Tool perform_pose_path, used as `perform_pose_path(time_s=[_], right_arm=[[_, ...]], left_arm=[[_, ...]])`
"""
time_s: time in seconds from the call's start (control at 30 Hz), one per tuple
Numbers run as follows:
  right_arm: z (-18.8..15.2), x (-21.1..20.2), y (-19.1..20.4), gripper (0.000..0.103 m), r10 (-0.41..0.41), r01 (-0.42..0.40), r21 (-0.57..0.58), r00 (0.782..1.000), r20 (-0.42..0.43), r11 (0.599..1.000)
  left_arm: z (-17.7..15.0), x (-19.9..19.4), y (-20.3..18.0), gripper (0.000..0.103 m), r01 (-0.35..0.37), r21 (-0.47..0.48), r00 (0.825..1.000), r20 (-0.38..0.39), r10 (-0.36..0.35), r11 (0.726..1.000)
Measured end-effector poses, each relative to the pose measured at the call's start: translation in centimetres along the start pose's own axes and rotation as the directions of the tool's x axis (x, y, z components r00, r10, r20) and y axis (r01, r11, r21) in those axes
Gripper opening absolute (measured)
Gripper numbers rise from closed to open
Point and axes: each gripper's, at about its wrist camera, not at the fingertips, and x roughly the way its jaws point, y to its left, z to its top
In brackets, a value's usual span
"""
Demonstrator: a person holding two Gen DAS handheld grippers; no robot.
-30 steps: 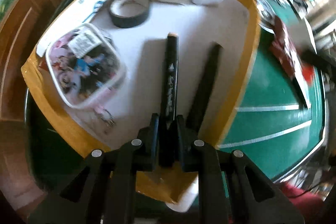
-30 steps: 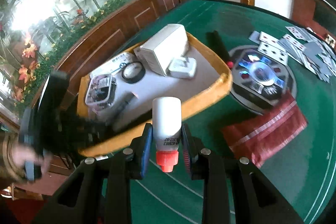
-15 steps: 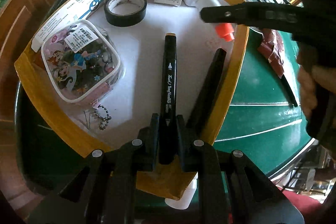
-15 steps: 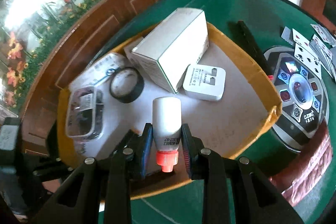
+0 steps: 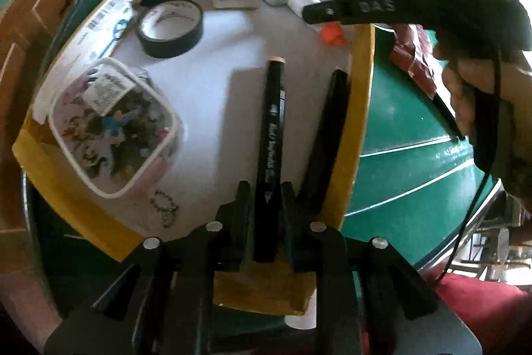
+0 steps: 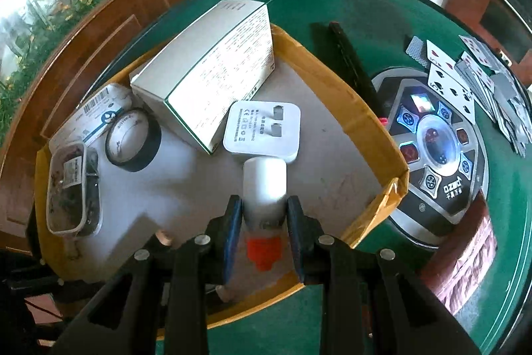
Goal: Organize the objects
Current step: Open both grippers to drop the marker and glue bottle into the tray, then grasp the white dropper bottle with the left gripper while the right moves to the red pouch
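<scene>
Cardboard tray [image 6: 372,122], yellow-brown w/ a white floor, sits on the green table [image 6: 332,5]. Big white box [image 6: 212,69] lies in it. Long black marker pen [image 5: 271,135] lies between the left gripper [image 5: 266,212], jaws opening, pads off it. Small white bottle w/ orange cap [image 6: 264,188] is between the right gripper [image 6: 264,222] over the tray, jaws opening, not pressing.

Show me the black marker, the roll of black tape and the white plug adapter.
black marker [image 5: 270,122], left wrist view, mid-barrel.
roll of black tape [image 5: 170,37], left wrist view, outer wall.
white plug adapter [image 6: 262,130], right wrist view, flat top face.
</scene>
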Motion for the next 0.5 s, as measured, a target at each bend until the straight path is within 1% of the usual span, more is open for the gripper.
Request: perform_pose_path(time_s=[0.03, 0.07, 0.1, 0.13, 0.2, 0.27, 0.33, 0.4, 0.43, 0.47, 0.5], right_arm=[[-0.1, -0.3, -0.2, 0.034, 0.012, -0.012, 0.005, 1.000, 0.010, 1.000], [-0.3, -0.6, -0.2, 0.049, 0.018, -0.019, 0.010, 1.000, 0.022, 1.000], [-0.4, -1.0, -0.4, 0.059, 0.027, -0.027, 0.015, 0.999, 0.040, 1.000], [-0.5, -1.5, -0.6, 0.060, 0.046, -0.047, 0.016, 0.997, 0.064, 0.999], [-0.9, -2.5, -0.6, 0.060, 0.068, -0.069, 0.013, 0.994, 0.090, 0.998], [-1.5, -3.6, -0.7, 0.060, 0.094, -0.095, 0.007, 0.989, 0.113, 0.995], [-2.4, -4.9, -1.2, 0.060, 0.127, -0.129, 0.010, 0.982, 0.138, 0.992], [-3.5, -6.0, -1.6, 0.069, 0.158, -0.164, 0.022, 0.975, 0.154, 0.986], [-4.4, -6.6, -2.0, 0.078, 0.172, -0.179, 0.035, 0.972, 0.161, 0.983], [-5.4, -7.2, -2.5, 0.079, 0.182, -0.192, 0.046, 0.969, 0.166, 0.980], [-6.4, -7.7, -3.0, 0.079, 0.196, -0.208, 0.055, 0.966, 0.167, 0.977]], left_arm=[[-0.1, -0.4, 0.1, 0.031, 0.009, -0.015, 1.000, 0.016, -0.009, 1.000], [-0.2, -0.8, 0.2, 0.041, 0.016, -0.027, 1.000, 0.027, -0.016, 1.000], [-0.3, -1.1, 0.3, 0.045, 0.022, -0.038, 0.999, 0.038, -0.020, 0.999], [-0.5, -1.7, 0.4, 0.048, 0.023, -0.049, 0.998, 0.054, -0.021, 0.999], [-1.2, -2.7, 0.5, 0.048, 0.019, -0.065, 0.997, 0.075, -0.014, 0.998], [-1.7, -3.7, 0.0, 0.048, 0.029, -0.091, 0.995, 0.093, -0.021, 0.995], [-2.9, -4.8, 0.2, 0.049, 0.038, -0.119, 0.994, 0.108, -0.025, 0.992], [-5.5, -6.0, 0.7, 0.055, 0.044, -0.152, 0.992, 0.124, -0.025, 0.987], [-6.6, -6.5, 1.1, 0.061, 0.044, -0.170, 0.992, 0.127, -0.022, 0.984], [-7.7, -6.9, 1.4, 0.064, 0.046, -0.188, 0.991, 0.129, -0.022, 0.981], [-8.7, -7.3, 1.6, 0.064, 0.049, -0.201, 0.992, 0.128, -0.023, 0.978]])
